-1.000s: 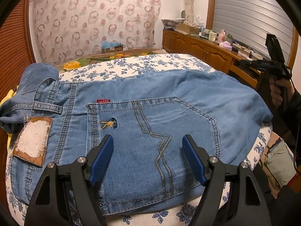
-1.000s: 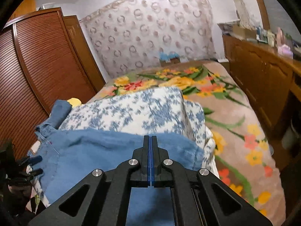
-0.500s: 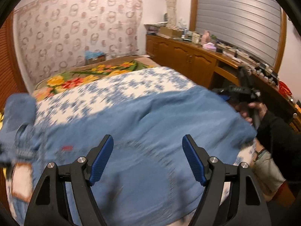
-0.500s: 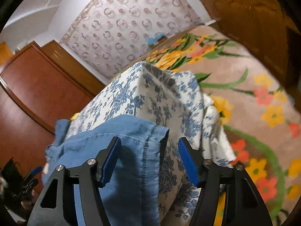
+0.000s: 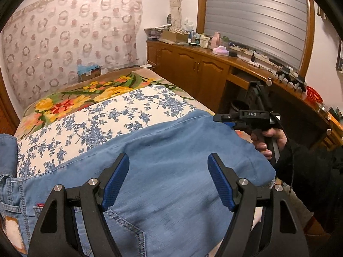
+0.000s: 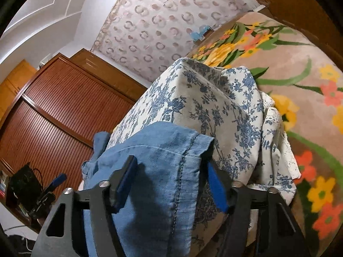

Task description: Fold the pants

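My left gripper [image 5: 168, 181] is spread wide above the pants [image 5: 163, 165], blue pads clear of the cloth. My right gripper [image 6: 171, 184] is also spread — the hemmed denim edge drapes between its fingers, unpinched. The pants are light blue jeans, folded, lying across the blue-flowered white cushion [image 5: 111, 115] — orange stitching and a worn waist patch [image 5: 12, 233] show at the lower left. A floral rug [image 6: 300, 49] lies beyond.
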The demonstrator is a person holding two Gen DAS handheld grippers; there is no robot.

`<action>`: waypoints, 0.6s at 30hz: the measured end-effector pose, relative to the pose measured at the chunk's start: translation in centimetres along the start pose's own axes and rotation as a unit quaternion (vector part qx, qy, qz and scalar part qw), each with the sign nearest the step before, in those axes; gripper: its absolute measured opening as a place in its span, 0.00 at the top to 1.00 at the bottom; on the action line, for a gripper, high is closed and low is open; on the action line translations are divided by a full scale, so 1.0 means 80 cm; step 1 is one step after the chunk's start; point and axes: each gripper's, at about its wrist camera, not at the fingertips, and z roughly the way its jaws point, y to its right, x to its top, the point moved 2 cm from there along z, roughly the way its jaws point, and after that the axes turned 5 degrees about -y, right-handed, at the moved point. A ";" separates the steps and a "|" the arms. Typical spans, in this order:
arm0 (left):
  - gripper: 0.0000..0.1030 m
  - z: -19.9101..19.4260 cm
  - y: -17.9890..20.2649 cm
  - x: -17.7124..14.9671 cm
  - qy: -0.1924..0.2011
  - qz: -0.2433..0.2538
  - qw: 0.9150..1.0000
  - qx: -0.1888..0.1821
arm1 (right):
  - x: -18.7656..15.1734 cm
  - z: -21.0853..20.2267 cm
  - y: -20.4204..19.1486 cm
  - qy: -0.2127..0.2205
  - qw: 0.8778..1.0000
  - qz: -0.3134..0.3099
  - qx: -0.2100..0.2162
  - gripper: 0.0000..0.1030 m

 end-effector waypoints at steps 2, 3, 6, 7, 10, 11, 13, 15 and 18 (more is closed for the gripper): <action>0.26 0.002 0.002 -0.001 -0.002 0.001 1.000 0.001 | 0.000 -0.001 -0.007 0.007 1.000 -0.012 -0.013 0.67; 0.26 0.002 0.002 -0.002 -0.002 0.001 1.000 0.000 | -0.001 -0.004 -0.012 0.011 1.000 -0.020 -0.019 0.78; 0.26 0.001 0.000 -0.006 -0.001 -0.001 1.000 -0.001 | -0.003 -0.015 -0.032 0.032 0.997 -0.046 -0.055 0.93; 0.26 -0.001 -0.001 -0.007 -0.001 -0.002 1.000 -0.001 | -0.004 -0.018 -0.037 0.039 0.996 -0.052 -0.062 0.94; 0.26 -0.006 -0.006 -0.013 0.004 0.000 1.000 -0.002 | -0.007 -0.032 -0.056 0.055 0.993 -0.067 -0.086 0.94; 0.26 -0.009 -0.009 -0.015 0.006 0.000 1.000 -0.002 | -0.008 -0.037 -0.065 0.060 0.991 -0.075 -0.091 0.94; 0.26 -0.014 -0.018 -0.018 0.011 -0.003 1.000 -0.002 | -0.011 -0.046 -0.091 0.067 0.988 -0.093 -0.101 0.94; 0.26 -0.021 -0.030 -0.023 0.017 -0.009 1.000 0.000 | -0.012 -0.050 -0.124 0.069 0.985 -0.117 -0.110 0.94; 0.26 -0.039 -0.052 -0.033 0.030 -0.019 0.999 0.010 | -0.014 -0.047 -0.185 0.064 0.978 -0.158 -0.118 0.94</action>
